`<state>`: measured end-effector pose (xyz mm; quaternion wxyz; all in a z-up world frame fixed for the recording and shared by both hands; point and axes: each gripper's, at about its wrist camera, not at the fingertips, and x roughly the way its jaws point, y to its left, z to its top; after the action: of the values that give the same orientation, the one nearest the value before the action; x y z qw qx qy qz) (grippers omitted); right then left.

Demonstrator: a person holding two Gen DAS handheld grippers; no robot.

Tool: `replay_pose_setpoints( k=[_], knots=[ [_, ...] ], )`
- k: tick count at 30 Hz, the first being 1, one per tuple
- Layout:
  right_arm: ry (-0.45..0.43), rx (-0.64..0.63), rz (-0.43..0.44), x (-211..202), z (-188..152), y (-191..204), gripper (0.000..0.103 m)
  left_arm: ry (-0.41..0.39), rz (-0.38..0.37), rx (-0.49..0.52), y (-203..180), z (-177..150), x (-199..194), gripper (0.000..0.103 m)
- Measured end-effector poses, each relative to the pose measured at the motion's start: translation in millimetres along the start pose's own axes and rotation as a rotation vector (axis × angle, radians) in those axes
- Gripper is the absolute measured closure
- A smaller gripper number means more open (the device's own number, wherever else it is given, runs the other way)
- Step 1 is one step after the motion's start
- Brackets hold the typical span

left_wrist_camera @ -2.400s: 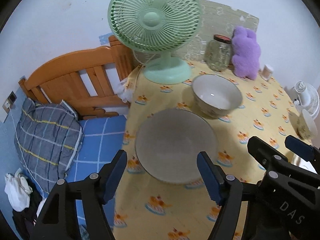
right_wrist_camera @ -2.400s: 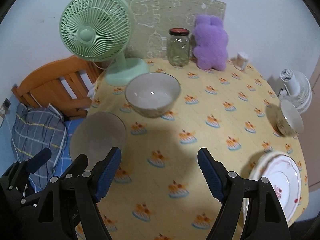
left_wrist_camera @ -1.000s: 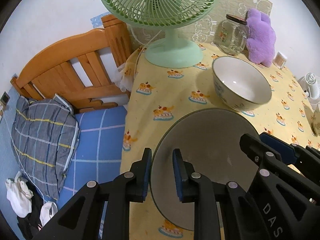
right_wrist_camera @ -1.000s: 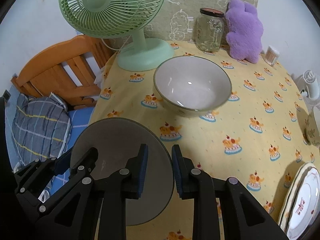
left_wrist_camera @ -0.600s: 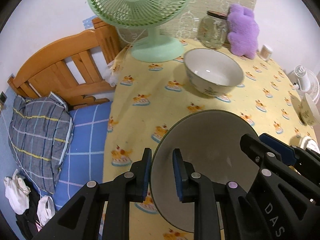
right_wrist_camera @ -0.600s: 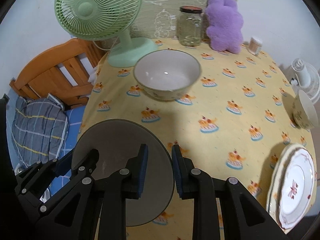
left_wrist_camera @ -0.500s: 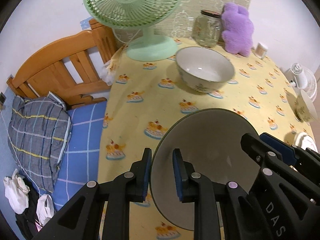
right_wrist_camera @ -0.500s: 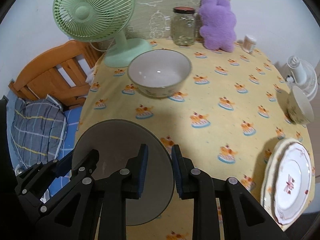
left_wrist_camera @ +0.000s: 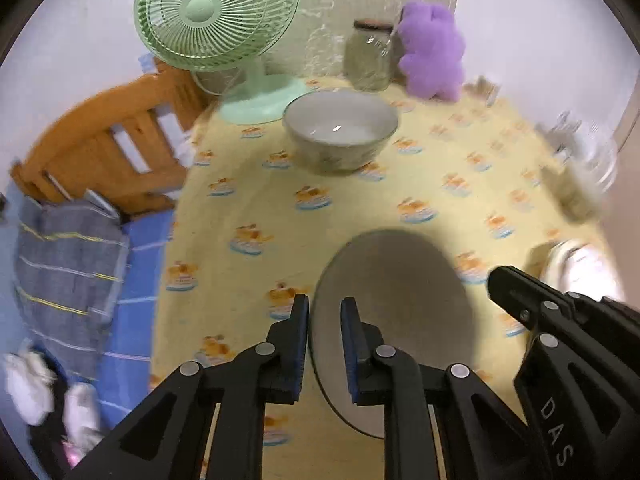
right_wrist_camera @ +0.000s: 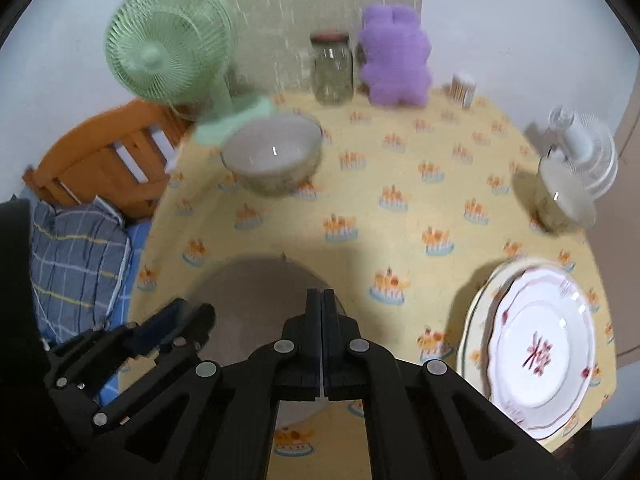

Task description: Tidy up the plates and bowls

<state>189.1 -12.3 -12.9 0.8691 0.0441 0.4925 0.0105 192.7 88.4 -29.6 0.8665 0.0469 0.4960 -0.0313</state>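
Note:
A grey plate [left_wrist_camera: 394, 312] is held above the yellow tablecloth; it also shows in the right wrist view [right_wrist_camera: 256, 312]. My left gripper [left_wrist_camera: 325, 340] is shut on its left rim. My right gripper [right_wrist_camera: 322, 332] is shut on its right rim, seen edge-on. A large pale bowl [left_wrist_camera: 341, 136] stands at the back, also in the right wrist view [right_wrist_camera: 273, 152]. A stack of plates, topped by a white one with red marks [right_wrist_camera: 538, 344], sits at the right front. A small bowl [right_wrist_camera: 560, 200] lies at the right edge.
A green fan [left_wrist_camera: 218, 20], a glass jar [left_wrist_camera: 368, 56] and a purple plush toy [left_wrist_camera: 432, 52] line the back wall. A small white fan [right_wrist_camera: 584, 148] stands at the right. A wooden bed frame [left_wrist_camera: 108, 140] with blue bedding lies left of the table.
Both grippers closed on the grey plate, lifted it off the table's left side and carried it right, toward the plate stack. The current frames are motion-blurred.

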Motion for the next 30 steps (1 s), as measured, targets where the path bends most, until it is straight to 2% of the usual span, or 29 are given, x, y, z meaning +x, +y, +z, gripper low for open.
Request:
replay_pose_setpoints(
  k=[2, 4, 8, 10, 11, 12, 13, 15, 18, 24, 26, 28, 29, 30],
  knots=[
    [0.035, 0.0, 0.017, 13.1, -6.0, -4.5, 0.1, -0.006, 0.022, 0.015, -1.4, -3.8, 0.1, 0.089],
    [0.043, 0.032, 0.035, 17.1, -10.9, -8.4, 0.1, -0.005, 0.042, 0.025, -3.0, -5.7, 2.4, 0.089],
    [0.057, 0.007, 0.041, 22.7, -11.5, -2.6, 0.099, 0.013, 0.056, 0.009, 1.6, -6.6, 8.3, 0.089],
    [0.064, -0.011, 0.039, 25.1, -10.4, 0.6, 0.095, 0.021, 0.065, 0.003, 4.6, -6.8, 12.8, 0.089],
    [0.069, -0.015, 0.035, 26.6, -9.2, 1.3, 0.09, 0.026, 0.067, -0.003, 5.9, -7.0, 14.5, 0.089],
    [0.074, -0.015, 0.031, 28.4, -8.5, 1.1, 0.076, 0.032, 0.067, -0.01, 7.8, -6.7, 16.8, 0.089],
    [0.074, -0.007, 0.031, 29.6, -8.0, -0.6, 0.055, 0.038, 0.066, -0.02, 10.0, -6.0, 18.8, 0.089],
    [0.065, 0.011, 0.027, 30.2, -7.5, -3.5, 0.034, 0.044, 0.063, -0.028, 12.8, -5.3, 21.2, 0.088],
    [0.071, 0.018, 0.03, 35.3, -7.3, -4.2, 0.034, 0.051, 0.071, -0.023, 13.7, -5.5, 26.1, 0.085],
    [0.095, 0.014, 0.034, 48.9, -4.1, -1.0, 0.034, 0.074, 0.052, -0.039, 21.5, -4.1, 34.9, 0.085],
    [0.108, 0.009, 0.04, 55.1, -3.0, 1.9, 0.04, 0.077, 0.061, -0.033, 21.2, -4.0, 38.1, 0.084],
    [0.126, 0.005, 0.053, 60.3, -2.2, 4.9, 0.056, 0.086, 0.057, -0.031, 21.5, -4.2, 41.7, 0.084],
    [0.135, 0.0, 0.06, 63.2, -1.8, 6.8, 0.061, 0.087, 0.058, -0.03, 21.5, -4.4, 43.0, 0.084],
    [0.142, -0.005, 0.064, 65.2, -1.5, 8.5, 0.072, 0.087, 0.059, -0.028, 21.3, -4.5, 43.3, 0.084]
  ],
)
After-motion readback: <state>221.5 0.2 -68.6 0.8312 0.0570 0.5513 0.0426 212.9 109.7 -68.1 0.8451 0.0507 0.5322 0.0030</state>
